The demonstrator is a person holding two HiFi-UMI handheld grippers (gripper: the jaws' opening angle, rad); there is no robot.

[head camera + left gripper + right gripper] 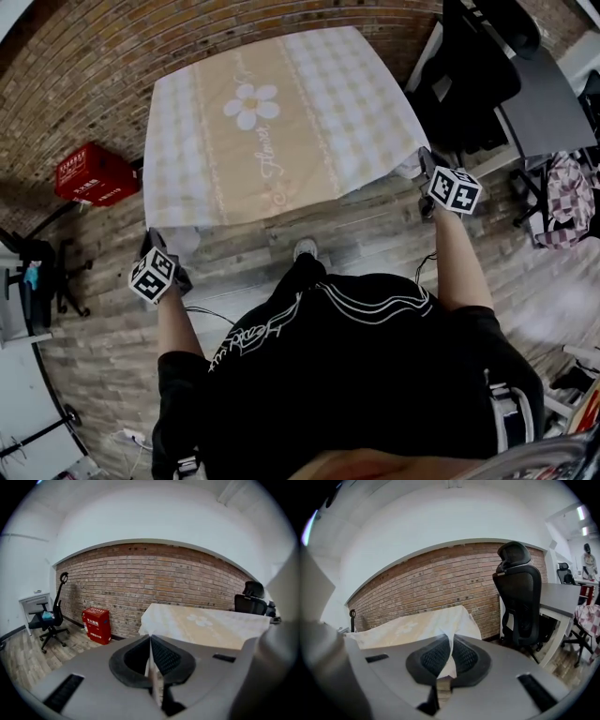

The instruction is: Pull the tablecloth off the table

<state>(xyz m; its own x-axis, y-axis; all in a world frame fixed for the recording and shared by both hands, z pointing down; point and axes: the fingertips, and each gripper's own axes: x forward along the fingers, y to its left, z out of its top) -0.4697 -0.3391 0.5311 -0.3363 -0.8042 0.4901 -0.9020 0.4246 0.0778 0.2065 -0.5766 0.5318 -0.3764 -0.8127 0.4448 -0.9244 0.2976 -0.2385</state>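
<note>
My left tongs (151,663) and right tongs (448,662) pinch the tablecloth (272,122) by its near corners. It seems soft and light, so corners hold best.

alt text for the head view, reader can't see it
Seen from above, a person in black holds the left gripper and right gripper, each shut on a near corner of a beige tablecloth with a white daisy print. A red box stands on the wood floor at left, a black office chair at upper right.
</note>
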